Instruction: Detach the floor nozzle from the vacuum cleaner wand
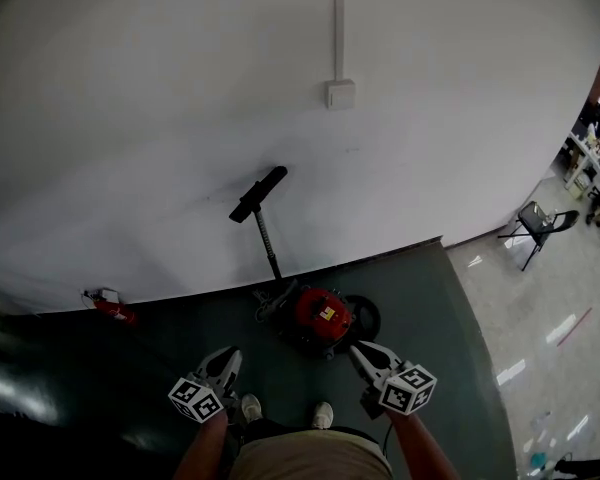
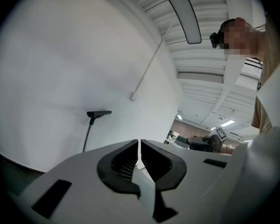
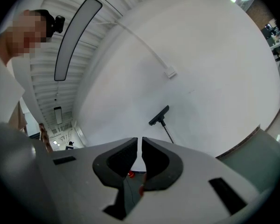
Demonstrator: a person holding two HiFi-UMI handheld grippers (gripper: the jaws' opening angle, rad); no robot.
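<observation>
Against the white wall (image 1: 160, 118) the wand (image 1: 269, 243) stands propped, floor nozzle (image 1: 258, 194) topmost, well apart from left gripper (image 1: 226, 360) and right gripper (image 1: 364, 352), both closed on nothing; risk: a one-sided pull likely topples the unsteadied wand.

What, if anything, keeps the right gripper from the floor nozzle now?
Probably nothing: yes, it looks reachable. The floor nozzle tops the wand leaning at the wall, uncovered; only the red vacuum body lies on the floor between. The right gripper is shut, so it must open first.
</observation>
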